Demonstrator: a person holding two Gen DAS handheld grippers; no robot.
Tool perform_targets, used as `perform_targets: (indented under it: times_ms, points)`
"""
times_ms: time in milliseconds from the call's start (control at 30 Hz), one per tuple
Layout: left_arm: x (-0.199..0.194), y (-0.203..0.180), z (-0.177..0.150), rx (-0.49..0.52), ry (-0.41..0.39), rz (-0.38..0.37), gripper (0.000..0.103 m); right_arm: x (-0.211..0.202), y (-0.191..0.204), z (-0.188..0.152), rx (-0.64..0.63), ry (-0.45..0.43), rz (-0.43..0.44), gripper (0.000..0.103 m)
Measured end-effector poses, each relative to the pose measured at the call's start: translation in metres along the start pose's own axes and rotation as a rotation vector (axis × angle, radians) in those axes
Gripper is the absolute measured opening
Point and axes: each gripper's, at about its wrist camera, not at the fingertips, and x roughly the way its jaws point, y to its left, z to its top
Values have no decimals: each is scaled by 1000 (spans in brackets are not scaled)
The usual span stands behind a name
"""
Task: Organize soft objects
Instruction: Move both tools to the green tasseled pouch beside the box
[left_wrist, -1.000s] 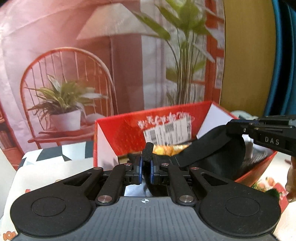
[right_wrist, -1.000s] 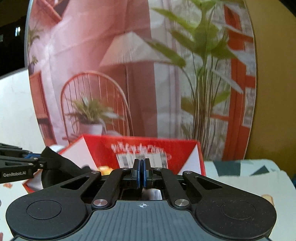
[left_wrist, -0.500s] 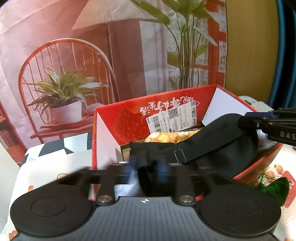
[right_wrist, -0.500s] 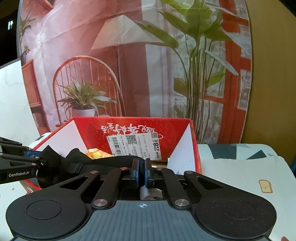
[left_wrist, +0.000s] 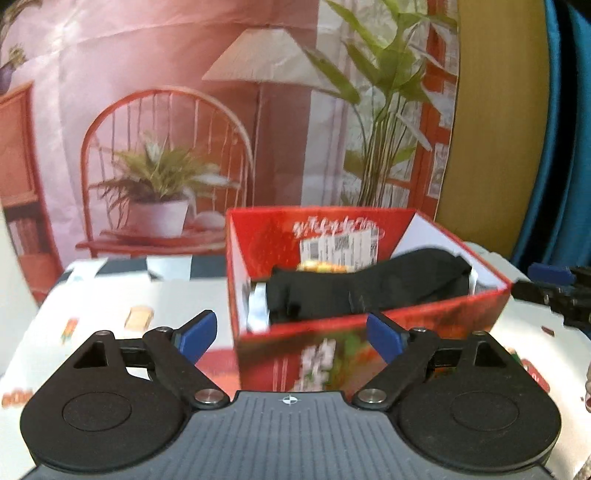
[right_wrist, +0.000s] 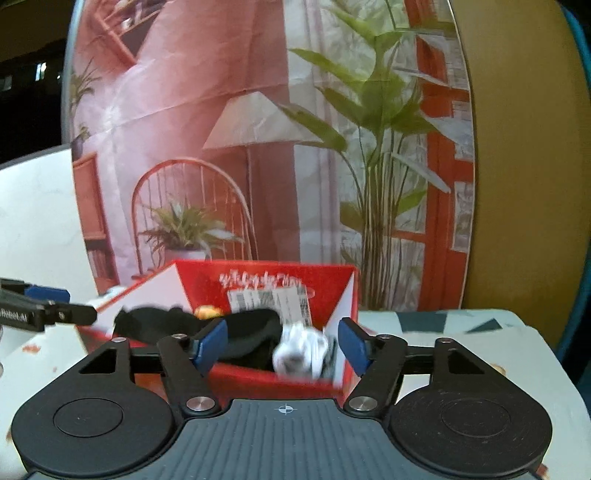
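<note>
Staged set: printed living-room backdrop

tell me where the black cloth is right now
In the left wrist view the black cloth lies inside the red box, centre-right, before the yellow item.

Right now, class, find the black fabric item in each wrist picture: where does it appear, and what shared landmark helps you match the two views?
Left wrist: black fabric item lies in the red box, centre-right.
Right wrist: black fabric item in the red box, lower centre-left.
Shared landmark: the white barcode label on the box's inner back wall.
</note>
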Motion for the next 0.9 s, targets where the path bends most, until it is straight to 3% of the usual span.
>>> perform_targets:
  times_ms: [400,567,900]
  points:
    - [14,23,-60,-52,117,56,90,16,-7,-95,37,306,-79,69]
    - [16,30,-68,-73,132,59,90,24,-9,-108,81,360,-69,72]
    - [22,14,-67,-70,143,-9,90,36,27,-104,37,398,59,64]
